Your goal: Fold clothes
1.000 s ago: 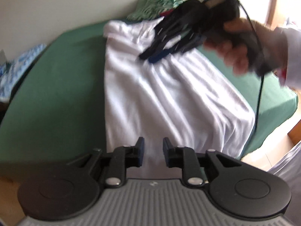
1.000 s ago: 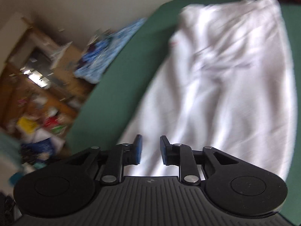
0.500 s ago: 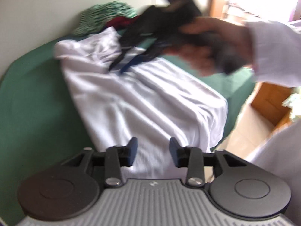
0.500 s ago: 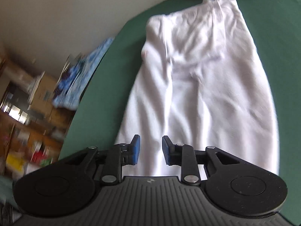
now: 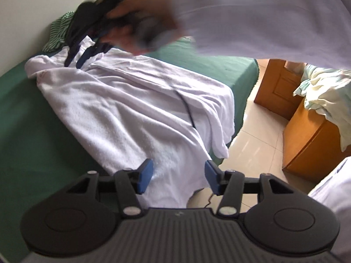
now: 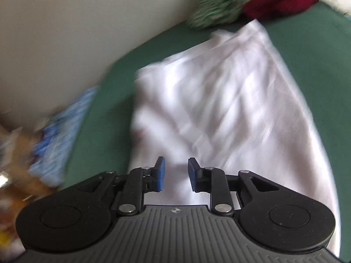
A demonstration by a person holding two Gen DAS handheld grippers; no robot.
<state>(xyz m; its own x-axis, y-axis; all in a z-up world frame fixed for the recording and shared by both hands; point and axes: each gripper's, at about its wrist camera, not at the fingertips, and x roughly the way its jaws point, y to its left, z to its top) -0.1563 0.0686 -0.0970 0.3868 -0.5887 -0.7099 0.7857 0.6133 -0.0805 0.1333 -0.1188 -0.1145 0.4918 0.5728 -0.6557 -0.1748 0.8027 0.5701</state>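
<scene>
Clothes first: I see the white garment (image 5: 136, 109) spread long and creased on the green bed (image 5: 19, 114), one corner hanging off the edge above the tiled floor (image 5: 258, 140). My left gripper (image 5: 178, 176) hangs over its near end, jaws opening, nothing between the pads. My right gripper (image 6: 175, 173) is over the far end near the striped cloth (image 6: 217, 6), jaws partly open and gripping nothing.
</scene>
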